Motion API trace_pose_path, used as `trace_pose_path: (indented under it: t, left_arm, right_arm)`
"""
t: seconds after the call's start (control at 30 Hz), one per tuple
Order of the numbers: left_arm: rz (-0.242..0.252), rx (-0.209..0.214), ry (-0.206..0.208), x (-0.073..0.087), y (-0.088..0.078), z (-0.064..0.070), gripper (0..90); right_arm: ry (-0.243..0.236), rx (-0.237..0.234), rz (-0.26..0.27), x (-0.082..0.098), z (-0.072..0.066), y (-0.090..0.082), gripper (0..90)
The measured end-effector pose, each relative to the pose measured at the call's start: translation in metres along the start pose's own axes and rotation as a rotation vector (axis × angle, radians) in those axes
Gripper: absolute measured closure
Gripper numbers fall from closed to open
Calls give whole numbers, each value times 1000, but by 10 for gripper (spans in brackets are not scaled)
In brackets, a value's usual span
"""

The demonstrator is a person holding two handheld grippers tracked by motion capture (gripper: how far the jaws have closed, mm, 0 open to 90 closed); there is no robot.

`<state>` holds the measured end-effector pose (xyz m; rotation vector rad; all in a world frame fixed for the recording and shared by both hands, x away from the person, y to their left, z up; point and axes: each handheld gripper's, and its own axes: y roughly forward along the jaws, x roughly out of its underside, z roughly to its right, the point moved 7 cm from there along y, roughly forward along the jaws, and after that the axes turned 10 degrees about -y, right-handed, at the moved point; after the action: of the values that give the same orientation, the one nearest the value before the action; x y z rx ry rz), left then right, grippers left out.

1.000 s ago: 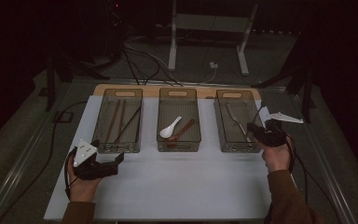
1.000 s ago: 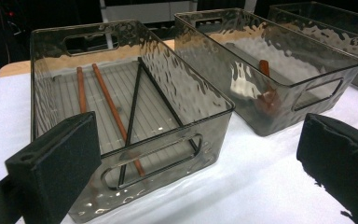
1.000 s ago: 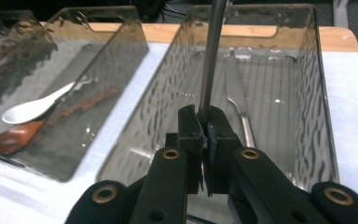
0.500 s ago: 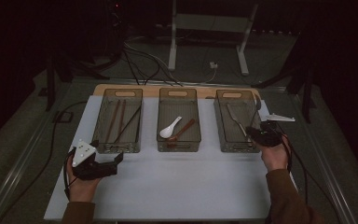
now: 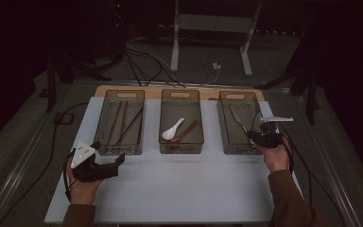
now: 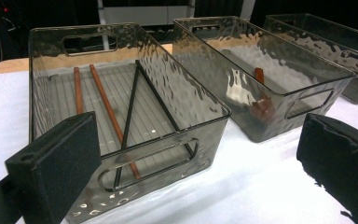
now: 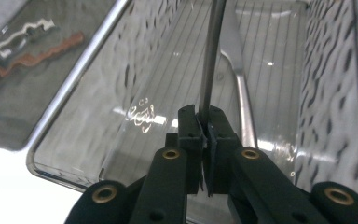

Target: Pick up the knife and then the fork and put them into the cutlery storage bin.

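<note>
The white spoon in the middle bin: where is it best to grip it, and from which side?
Grip the white spoon by its slim handle, coming straight down from above. It lies flat on the floor of the middle bin, whose walls block a sideways approach; the bowl end looks too wide and rounded.

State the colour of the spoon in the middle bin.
White spoon; the high view shows it best.

White table [image 5: 179, 189] w/ 3 clear bins [image 5: 120, 120] [image 5: 181, 120] [image 5: 238, 120] side by side.
</note>
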<state>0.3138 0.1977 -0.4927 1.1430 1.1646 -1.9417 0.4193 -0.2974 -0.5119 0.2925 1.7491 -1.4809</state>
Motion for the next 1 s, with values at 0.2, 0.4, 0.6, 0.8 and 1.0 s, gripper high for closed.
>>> trace_pose_path:
  t: [0.2, 0.4, 0.6, 0.8, 1.0]
  left_arm:
    - [-1, 1, -3, 0, 1, 0, 6]
    - [0, 0, -5, 0, 0, -1, 6]
    - [1, -1, -9, 0, 0, -1, 6]
    - [4, -1, -9, 0, 0, -1, 6]
    - [4, -5, -10, -1, -1, -3, 7]
  right_arm:
    - [2, -12, -54, 4, -2, 8, 868]
    - [0, -26, -75, 4, -2, 11, 866]
    - [-1, -36, -87, 4, -2, 11, 864]
    - [-4, -36, -83, 2, -3, 10, 678]
    - [-12, -24, 8, -8, -4, 3, 310]
